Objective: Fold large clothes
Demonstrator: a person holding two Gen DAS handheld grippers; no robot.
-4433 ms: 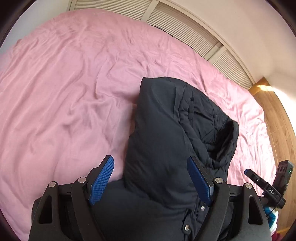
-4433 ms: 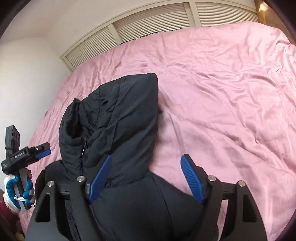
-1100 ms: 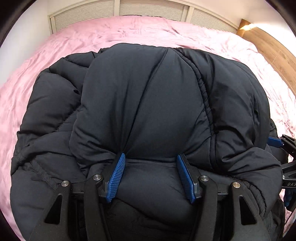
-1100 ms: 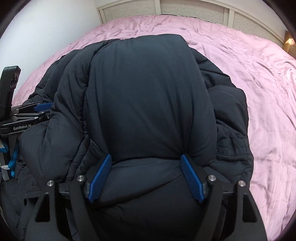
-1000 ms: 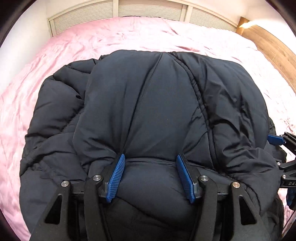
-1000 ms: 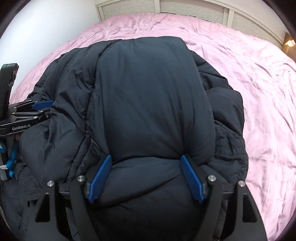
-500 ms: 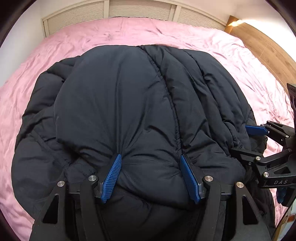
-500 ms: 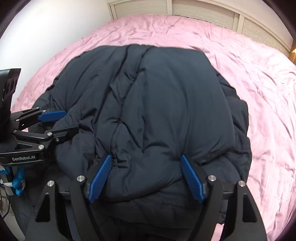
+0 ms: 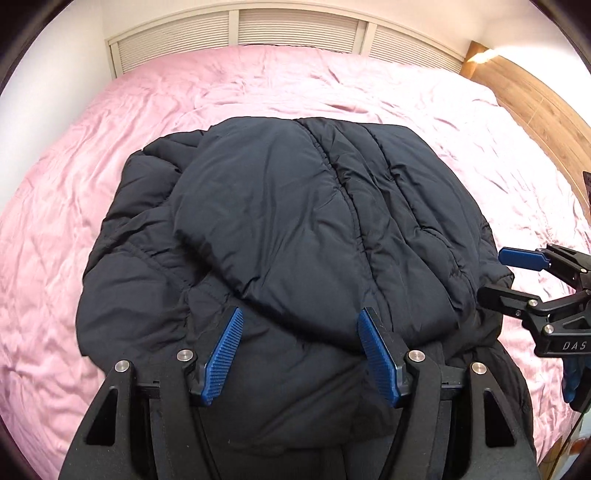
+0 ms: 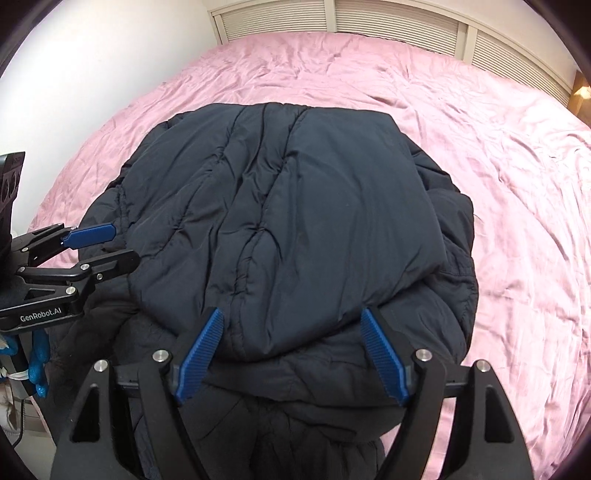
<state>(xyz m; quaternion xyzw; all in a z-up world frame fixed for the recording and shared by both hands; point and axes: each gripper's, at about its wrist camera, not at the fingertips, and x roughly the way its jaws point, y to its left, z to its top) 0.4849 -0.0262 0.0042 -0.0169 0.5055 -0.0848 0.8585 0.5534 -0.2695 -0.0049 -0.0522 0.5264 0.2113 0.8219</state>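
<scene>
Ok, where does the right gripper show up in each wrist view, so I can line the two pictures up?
Left wrist view: the right gripper comes in from the right edge, jaws open, beside the black puffer jacket.
Right wrist view: the right gripper fills the bottom centre, jaws open and straddling the jacket's near edge.
Shared landmark: the louvered panels behind the pink bed sheet.

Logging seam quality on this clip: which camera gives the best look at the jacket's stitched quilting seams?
The left wrist view: the puffer jacket's seams run down its centre, sharp and well lit. The right wrist view shows them too, pushed left of centre.
</scene>
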